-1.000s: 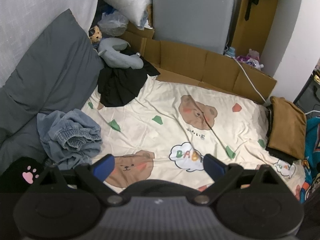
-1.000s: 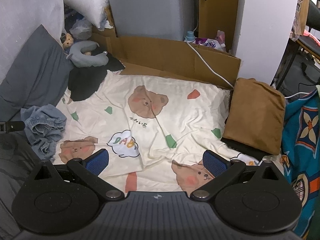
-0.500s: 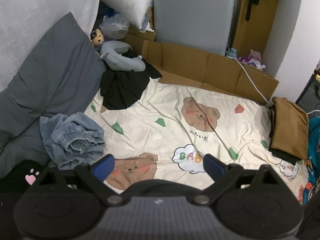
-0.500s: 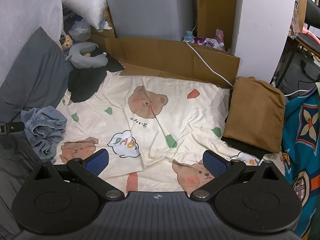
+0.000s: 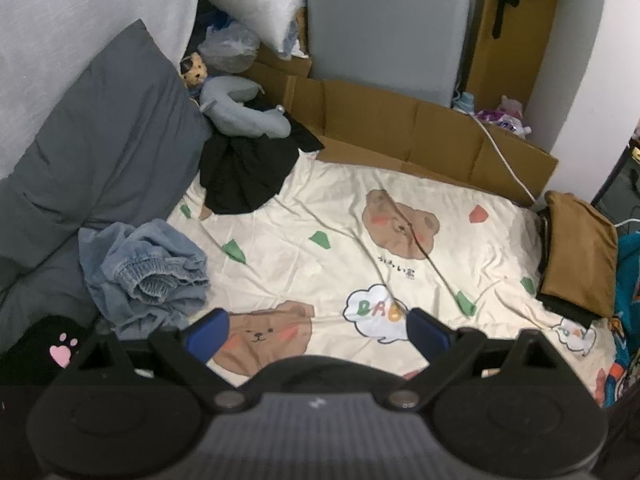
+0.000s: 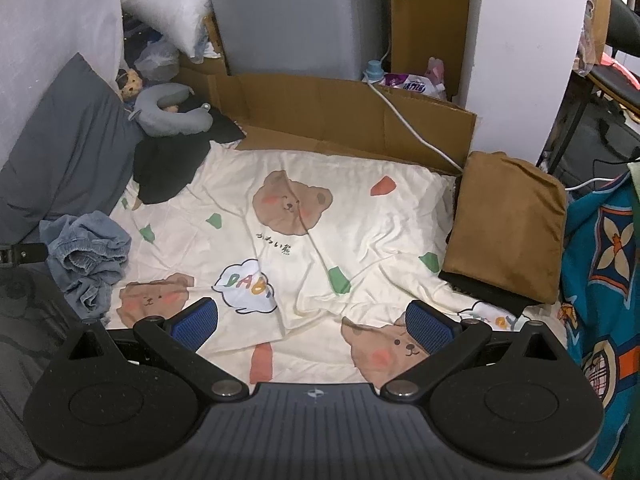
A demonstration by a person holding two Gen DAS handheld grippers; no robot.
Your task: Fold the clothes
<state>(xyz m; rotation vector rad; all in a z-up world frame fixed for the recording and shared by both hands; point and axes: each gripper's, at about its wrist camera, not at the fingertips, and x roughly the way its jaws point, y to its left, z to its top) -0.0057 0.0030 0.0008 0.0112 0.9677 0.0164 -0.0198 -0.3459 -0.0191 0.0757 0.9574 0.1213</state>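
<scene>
Right gripper (image 6: 312, 325) at 6 o'clock, jaws spread wide over bear-print sheet (image 6: 360, 216), gripping nothing. Crumpled denim jeans (image 6: 86, 256) at 9 o'clock; black garment (image 6: 164, 172) at 10; folded brown garment (image 6: 506, 220) at 3, atop something black.

You're looking at a cream bedsheet (image 5: 336, 216) printed with bears and a "BABY" cloud. A grey pillow (image 5: 100, 148) leans against the wall on the left, with a grey neck pillow (image 5: 240, 114) and a small plush toy (image 5: 195, 73) just beyond it. Flattened cardboard (image 6: 340, 116) lines the far edge, a white cable (image 6: 416, 132) draped over it. A white pillow (image 6: 168, 8) sits in the back corner.
</scene>
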